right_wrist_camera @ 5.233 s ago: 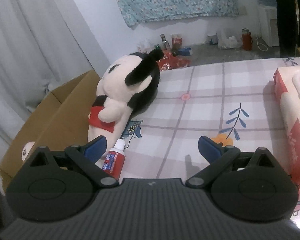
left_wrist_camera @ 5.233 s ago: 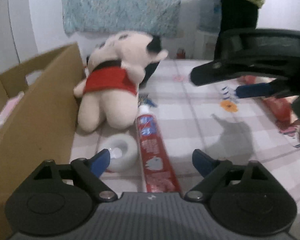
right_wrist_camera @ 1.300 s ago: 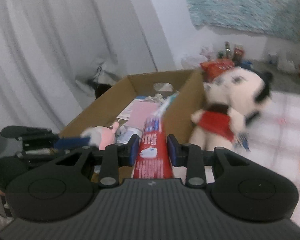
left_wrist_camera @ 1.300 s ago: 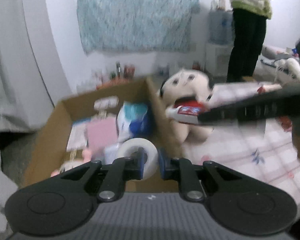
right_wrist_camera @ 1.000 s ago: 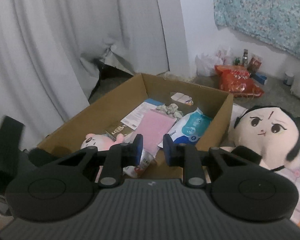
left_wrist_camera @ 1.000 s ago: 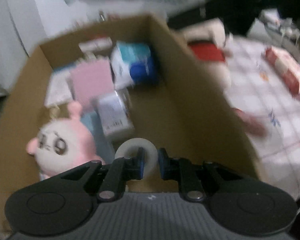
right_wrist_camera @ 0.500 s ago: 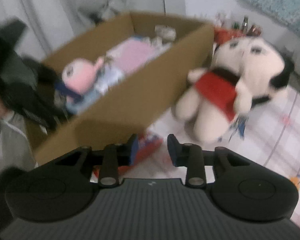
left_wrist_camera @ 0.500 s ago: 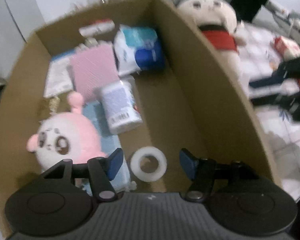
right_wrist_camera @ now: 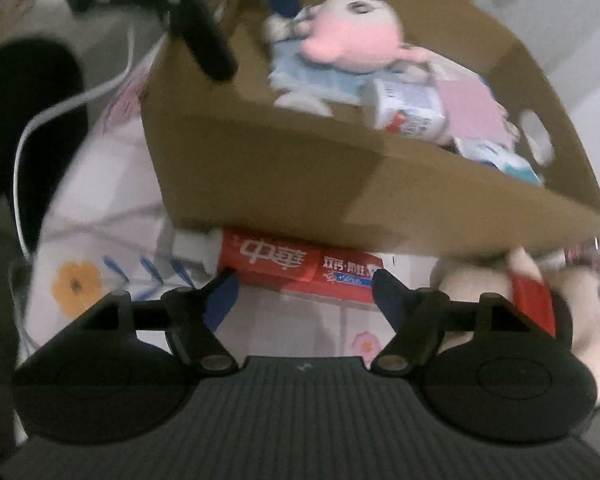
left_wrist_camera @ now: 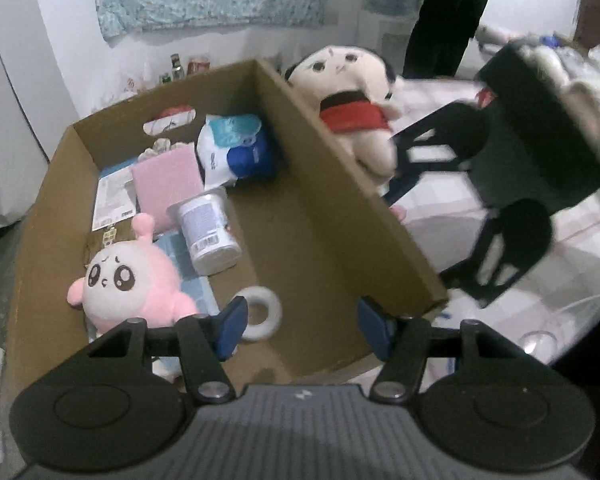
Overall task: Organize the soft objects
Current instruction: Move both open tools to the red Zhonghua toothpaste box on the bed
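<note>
now both empty: left gripper [left_wrist_camera: 298, 322] spread; right gripper [right_wrist_camera: 302, 294] just widened above toothpaste tube [right_wrist_camera: 296, 266]. tube light, squashy; pinch mid-body.

Brown box [left_wrist_camera: 324, 200]; pink plush [left_wrist_camera: 128, 284]; white tape roll [left_wrist_camera: 262, 312]; red toothpaste tube [right_wrist_camera: 300, 270].

Left gripper [left_wrist_camera: 298, 322]: matte black housing, ribbed grey centre panel with small white logo, two round black discs at sides, silver screws at linkage pivots, blue pads on fingers [left_wrist_camera: 230, 322]. Right gripper [right_wrist_camera: 302, 292]: same black body, ribbed panel, silver screws, blue pads. White fuzzy sleeve [left_wrist_camera: 592, 92] above black right unit, blurred.
</note>
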